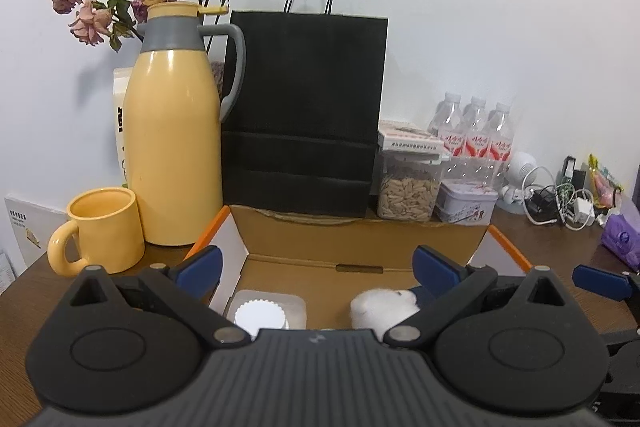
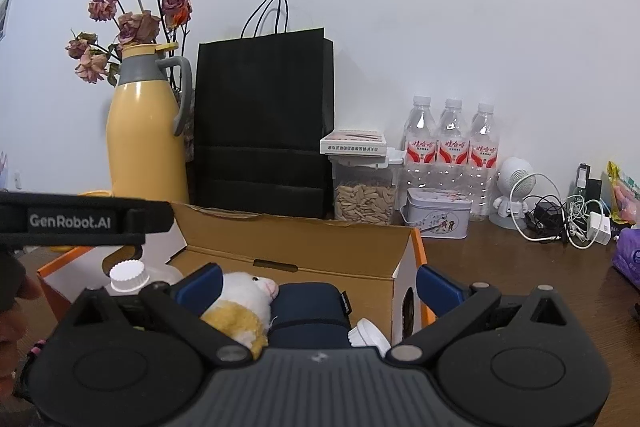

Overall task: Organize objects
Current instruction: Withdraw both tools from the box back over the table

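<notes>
Both grippers hang wide open over the near edge of the box, holding nothing: the left gripper (image 1: 316,267) above its left half, the right gripper (image 2: 320,285) astride its right end.

Nearest the right gripper, inside the box (image 2: 288,247), lies the plush (image 2: 240,301) — soft and light by the look of it, so it should squash under the fingers. A pinch across the round body would likely hold better than one on the head. It lies on its side, long axis roughly across the view, its pale snout pointing right, resting against a dark pouch (image 2: 310,311). The pouch looks padded and limp.

At the left end stands a bottle (image 1: 262,315), white ribbed cap up, axis vertical. It is probably rigid and somewhat slick, so the cap or neck looks the surest hold. A second white cap (image 2: 368,337) shows at the right, tilted.

Behind the box stand a mug (image 1: 102,229), a flask (image 1: 176,131) and a black bag (image 1: 304,111).
</notes>
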The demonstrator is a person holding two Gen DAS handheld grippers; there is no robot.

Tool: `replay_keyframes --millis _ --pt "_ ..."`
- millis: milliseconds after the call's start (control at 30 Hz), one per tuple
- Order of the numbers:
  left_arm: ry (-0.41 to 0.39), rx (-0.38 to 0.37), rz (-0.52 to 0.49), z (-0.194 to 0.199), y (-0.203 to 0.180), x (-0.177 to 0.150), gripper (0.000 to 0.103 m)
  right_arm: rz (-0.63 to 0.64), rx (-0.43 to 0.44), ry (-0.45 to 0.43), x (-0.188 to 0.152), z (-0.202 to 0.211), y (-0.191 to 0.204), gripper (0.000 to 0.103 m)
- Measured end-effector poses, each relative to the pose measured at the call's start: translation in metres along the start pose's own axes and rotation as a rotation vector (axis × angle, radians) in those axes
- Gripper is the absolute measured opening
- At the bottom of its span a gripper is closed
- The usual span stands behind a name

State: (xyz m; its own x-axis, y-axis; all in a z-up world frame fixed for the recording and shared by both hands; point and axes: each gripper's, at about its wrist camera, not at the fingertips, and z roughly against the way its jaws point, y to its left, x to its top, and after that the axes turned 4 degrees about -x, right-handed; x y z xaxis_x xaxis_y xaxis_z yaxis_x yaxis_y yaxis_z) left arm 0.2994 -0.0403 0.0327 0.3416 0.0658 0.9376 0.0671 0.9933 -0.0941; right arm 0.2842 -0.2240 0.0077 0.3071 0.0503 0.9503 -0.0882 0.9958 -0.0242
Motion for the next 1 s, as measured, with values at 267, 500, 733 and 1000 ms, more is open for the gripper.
replay_keyframes --millis 267,500,733,1000 --pt "-0.047 -0.024 0.000 0.034 0.004 0.006 0.103 0.010 0.008 -0.047 0.005 0.029 -0.005 0.103" --pt "-0.051 -0.027 -0.003 0.066 0.018 -0.001 0.103 0.034 0.017 -0.039 -0.001 0.055 -0.007 0.103" --pt "-0.022 -0.005 -0.008 0.091 0.034 -0.008 0.103 0.076 0.023 0.005 -0.015 0.083 -0.010 0.103" --pt "0.021 0.042 -0.018 0.116 0.052 -0.021 0.103 0.100 0.012 0.090 -0.042 0.103 -0.020 0.103"
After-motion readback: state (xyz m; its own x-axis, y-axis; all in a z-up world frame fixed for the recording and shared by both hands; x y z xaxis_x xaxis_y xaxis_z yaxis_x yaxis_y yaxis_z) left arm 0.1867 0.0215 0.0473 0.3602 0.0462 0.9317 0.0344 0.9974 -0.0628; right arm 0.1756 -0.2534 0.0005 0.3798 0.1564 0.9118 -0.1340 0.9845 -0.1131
